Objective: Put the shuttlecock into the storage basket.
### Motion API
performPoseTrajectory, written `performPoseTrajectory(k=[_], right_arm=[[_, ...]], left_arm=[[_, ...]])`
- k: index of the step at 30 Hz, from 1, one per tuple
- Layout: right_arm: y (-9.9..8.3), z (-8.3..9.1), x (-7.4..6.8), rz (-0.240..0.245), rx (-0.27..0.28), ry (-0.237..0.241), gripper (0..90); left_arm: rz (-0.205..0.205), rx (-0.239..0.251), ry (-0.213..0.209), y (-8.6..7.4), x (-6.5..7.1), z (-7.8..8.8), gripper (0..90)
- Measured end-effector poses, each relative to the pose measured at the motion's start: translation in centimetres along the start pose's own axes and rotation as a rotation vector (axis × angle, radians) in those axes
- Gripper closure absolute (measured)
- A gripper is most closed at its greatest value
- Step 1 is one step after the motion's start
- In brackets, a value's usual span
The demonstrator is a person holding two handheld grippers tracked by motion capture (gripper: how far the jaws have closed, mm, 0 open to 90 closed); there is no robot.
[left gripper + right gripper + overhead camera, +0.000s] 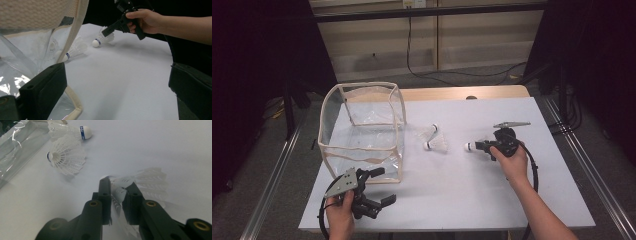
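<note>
Black fingers (106, 195) of the right gripper (119, 192) are seen closed on the feather skirt of a white shuttlecock (147, 182); the skirt is squeezed between the two pads, and the cork end is partly hidden behind the left finger. In the high view this held shuttlecock (472, 146) is found at about 3 o'clock of the table's middle, its white cork pointing toward 9 o'clock, with the right gripper (482, 146) directly behind it at its 3 o'clock side and the right hand (512, 157) wrapped round the grip. Whether the shuttlecock rests on the white table (492, 200) or is raised just off it cannot be told.

Two more shuttlecocks (433, 139) are seen lying close together near the centre of the table, at 9 o'clock of the held one and apart from it. In the right gripper view one of them is shown with its open skirt facing the camera, and the other with a blue band round its cork.

A clear plastic bag (362, 132) with cream edging is stood open at roughly 9 o'clock of the table, just beside the two loose shuttlecocks.

Jaws of the left gripper (379, 186) are held wide apart with nothing between them, at about 7 o'clock of the table, just at 6 o'clock of the bag, gripped by the left hand (341, 215).
</note>
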State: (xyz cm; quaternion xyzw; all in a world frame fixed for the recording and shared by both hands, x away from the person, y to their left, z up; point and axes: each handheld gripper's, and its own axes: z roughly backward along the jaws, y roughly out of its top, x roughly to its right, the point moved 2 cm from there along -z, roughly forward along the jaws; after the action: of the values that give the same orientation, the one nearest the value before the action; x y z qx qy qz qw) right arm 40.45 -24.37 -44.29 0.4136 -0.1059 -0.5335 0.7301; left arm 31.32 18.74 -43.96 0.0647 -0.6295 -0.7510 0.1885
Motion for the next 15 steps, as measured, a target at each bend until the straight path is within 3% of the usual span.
performPoseTrajectory(k=[8,15], right_arm=[[0.19,0.1,-0.22,0.012,0.014,0.016,89.0],[0.5,0.35,-0.18,0.023,0.028,0.018,89.9]], left_arm=[[0.001,-0.004,-0.004,-0.04,0.01,-0.05,1.8],[0.0,-0.006,-0.002,-0.05,0.0,-0.08,1.8]])
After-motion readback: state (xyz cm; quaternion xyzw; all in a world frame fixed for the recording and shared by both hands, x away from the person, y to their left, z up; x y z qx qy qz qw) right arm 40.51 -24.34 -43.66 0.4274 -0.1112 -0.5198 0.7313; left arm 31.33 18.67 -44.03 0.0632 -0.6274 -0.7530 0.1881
